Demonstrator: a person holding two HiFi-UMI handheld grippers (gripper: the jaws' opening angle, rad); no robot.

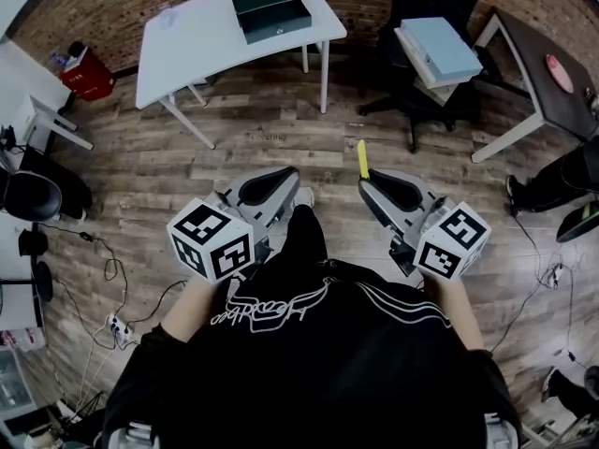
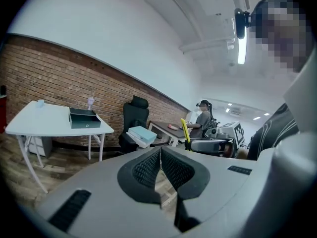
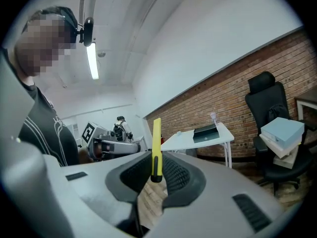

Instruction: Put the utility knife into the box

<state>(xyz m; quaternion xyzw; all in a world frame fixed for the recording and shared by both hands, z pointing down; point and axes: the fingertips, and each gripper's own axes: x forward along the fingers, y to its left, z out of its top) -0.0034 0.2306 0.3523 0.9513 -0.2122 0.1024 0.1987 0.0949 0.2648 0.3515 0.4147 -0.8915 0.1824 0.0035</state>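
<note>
1. The yellow knife [image 3: 156, 148] is held in the right gripper [image 3: 157, 158]. Its fingers are closed on the knife's lower end, and the knife sticks up toward 12 o'clock.
2. The left gripper [image 2: 160, 151] holds nothing. Its fingers are pressed together.
3. The dark box [image 1: 271, 12] sits on the white desk [image 1: 187, 45], far ahead at about 11 o'clock, well apart from the knife.
4. The knife looks light, thin, hard and a bit slippery. I think a hold nearer its middle would stop it tipping.

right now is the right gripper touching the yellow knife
Touching. In the right gripper view the right gripper has its fingers pressed on the knife, no gap.
</note>
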